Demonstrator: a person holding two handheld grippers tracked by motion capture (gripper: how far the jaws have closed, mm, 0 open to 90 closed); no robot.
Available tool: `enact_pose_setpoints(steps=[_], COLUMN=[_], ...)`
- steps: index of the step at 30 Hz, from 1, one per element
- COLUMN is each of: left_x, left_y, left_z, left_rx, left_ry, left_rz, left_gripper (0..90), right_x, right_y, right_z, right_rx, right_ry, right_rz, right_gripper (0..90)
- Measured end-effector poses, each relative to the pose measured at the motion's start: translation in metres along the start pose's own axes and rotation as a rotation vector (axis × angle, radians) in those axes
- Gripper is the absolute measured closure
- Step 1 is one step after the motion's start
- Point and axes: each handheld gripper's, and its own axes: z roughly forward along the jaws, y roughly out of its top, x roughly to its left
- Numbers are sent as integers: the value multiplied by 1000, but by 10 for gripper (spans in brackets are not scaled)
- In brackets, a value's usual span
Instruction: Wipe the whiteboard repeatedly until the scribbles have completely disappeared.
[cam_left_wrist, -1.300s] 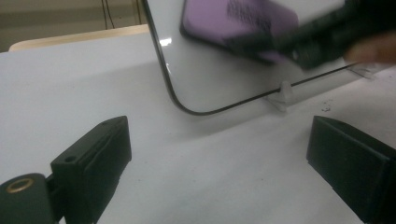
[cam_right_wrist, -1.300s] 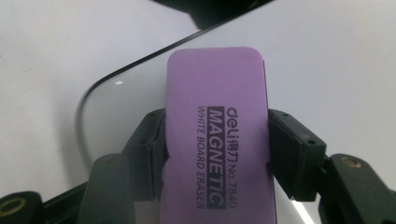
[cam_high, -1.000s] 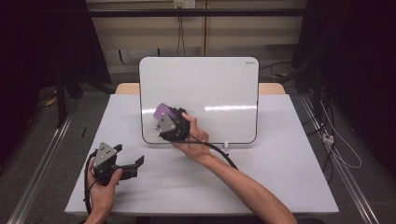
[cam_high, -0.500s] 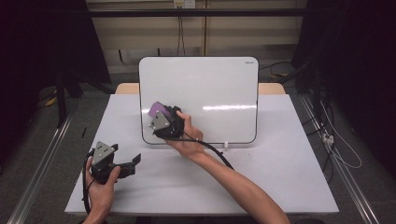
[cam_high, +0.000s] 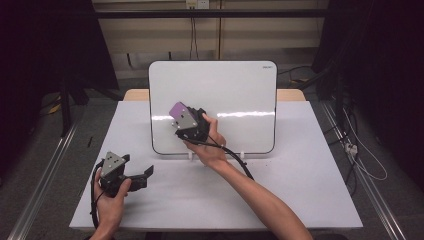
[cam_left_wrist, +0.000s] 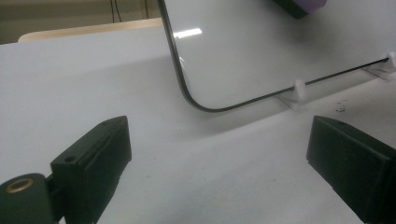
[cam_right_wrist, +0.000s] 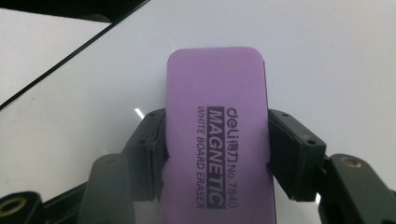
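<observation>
The right claw (cam_high: 184, 121) is clenched on a purple eraser (cam_right_wrist: 217, 135), its two jaws pressing the eraser's long sides. The eraser sticks out past the jaws toward 12 o'clock in the right gripper view and lies flat against the whiteboard (cam_high: 235, 90). In the high view it sits on the board's left half, at about 9 o'clock from the board's middle. The board stands upright on small white feet (cam_left_wrist: 299, 88) on the counter (cam_high: 300, 190). The left claw (cam_high: 142, 175) is released, its jaws spread wide, low over the counter at about 7 o'clock from the board.
</observation>
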Motion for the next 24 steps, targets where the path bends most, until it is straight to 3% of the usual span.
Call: enact_pose_setpoints(steps=[4, 9, 16, 24], left_x=[0, -2, -3, -4], left_y=[2, 0, 0, 0], left_z=[2, 5, 5, 2], left_rx=[-13, 5, 1, -9], left_ry=[8, -8, -15, 9], left_rz=[-4, 0, 5, 3], left_gripper=[51, 51, 52, 44], right_x=[-4, -17, -24, -31], right_y=[-5, -14, -24, -37], right_z=[-5, -14, -30, -43], right_rx=[-5, -40, -90, -125], right_ry=[49, 103, 127, 126], right_rz=[22, 132, 191, 257], right_gripper=[415, 414, 414, 414])
